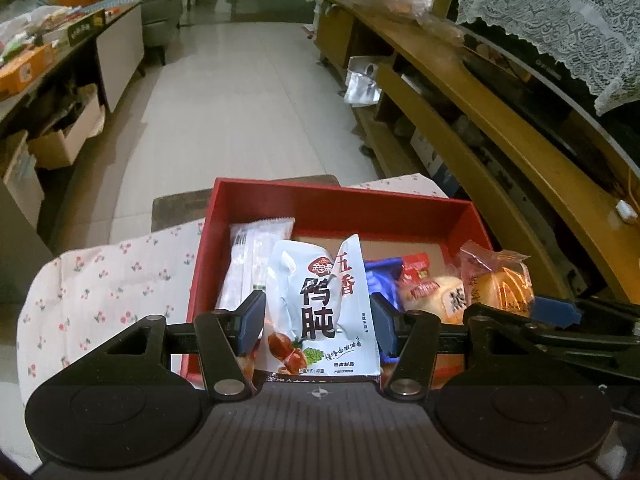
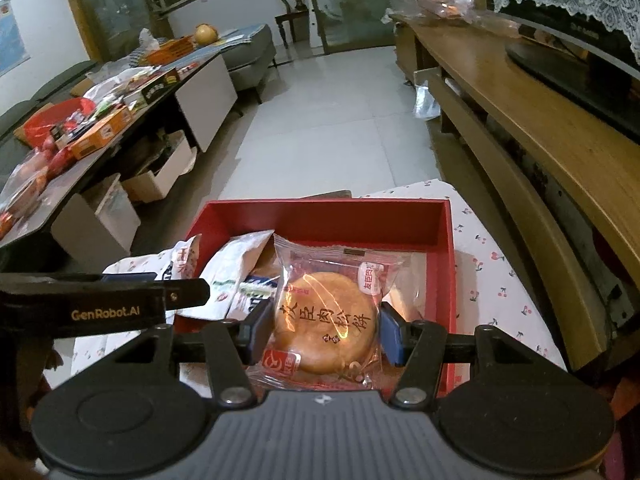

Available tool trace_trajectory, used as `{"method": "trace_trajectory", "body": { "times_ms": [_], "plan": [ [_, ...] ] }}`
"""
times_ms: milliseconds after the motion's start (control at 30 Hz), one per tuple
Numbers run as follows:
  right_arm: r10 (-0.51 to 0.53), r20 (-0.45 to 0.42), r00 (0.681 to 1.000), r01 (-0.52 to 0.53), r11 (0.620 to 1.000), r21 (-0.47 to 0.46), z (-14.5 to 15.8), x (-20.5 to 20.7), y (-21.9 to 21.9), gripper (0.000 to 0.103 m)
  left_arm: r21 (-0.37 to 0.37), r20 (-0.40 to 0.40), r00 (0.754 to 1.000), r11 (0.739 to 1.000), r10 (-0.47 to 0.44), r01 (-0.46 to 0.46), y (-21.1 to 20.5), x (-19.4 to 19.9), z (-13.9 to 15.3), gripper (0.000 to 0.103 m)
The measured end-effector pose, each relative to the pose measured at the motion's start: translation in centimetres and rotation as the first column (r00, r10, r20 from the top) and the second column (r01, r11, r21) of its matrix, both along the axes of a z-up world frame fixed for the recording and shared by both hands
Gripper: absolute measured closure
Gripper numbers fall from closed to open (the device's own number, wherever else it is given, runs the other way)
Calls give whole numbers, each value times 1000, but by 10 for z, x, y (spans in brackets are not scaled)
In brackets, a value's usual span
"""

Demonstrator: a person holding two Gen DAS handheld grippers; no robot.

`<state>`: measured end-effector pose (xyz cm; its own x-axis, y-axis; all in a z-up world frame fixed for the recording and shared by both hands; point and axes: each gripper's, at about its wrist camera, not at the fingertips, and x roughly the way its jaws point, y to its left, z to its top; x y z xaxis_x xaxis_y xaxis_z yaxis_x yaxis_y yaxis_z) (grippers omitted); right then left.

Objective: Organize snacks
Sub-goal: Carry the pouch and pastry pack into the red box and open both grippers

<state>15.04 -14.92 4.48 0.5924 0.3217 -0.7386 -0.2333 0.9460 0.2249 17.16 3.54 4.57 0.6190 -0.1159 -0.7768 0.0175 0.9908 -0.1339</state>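
Two grippers each grasp a snack over the red box (image 1: 404, 210). The left gripper (image 1: 318, 322) has its blue fingers (image 1: 251, 320) clenched on a white pouch (image 1: 320, 304) printed with large black characters, held upright at the lower centre of the left wrist view. The right gripper (image 2: 325, 334) has its fingers (image 2: 258, 330) pressed against the sides of a clear-wrapped round pastry (image 2: 326, 320), at the lower centre of the right wrist view. Beyond the pouch, inside the box, lie a long pale packet (image 1: 248, 264) at the left, a blue wrapper (image 1: 384, 276) and more wrapped pastries (image 1: 496, 280) at the right. The box sits on a cherry-print cloth (image 1: 104, 284) covering the tabletop. Further out, pale floor tiles (image 1: 248, 100) run up the frame, with a cluttered dark table (image 2: 100, 120) at the left and a long wooden cabinet (image 2: 520, 140) at the right.
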Motion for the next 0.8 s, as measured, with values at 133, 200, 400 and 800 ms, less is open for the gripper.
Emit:
{"method": "trace_trajectory", "body": {
  "times_ms": [133,200,400,800],
  "plan": [
    [-15,-8,1000,15,1000,-11,-7,11,0,34,15,4,1000,1000,-1,1,-6,10,-4,40],
    [-19,-14,1000,19,1000,-20,-11,17,1,34,29,-3,1000,1000,-5,5,-8,15,-8,40],
    [-15,-25,1000,14,999,-48,-25,31,11,34,51,-33,999,999,4,-2,-10,27,-22,40],
    [-9,-23,1000,7,997,-78,-40,44,21,34,82,-66,998,997,22,-16,-10,39,-36,39]
  ]
}}
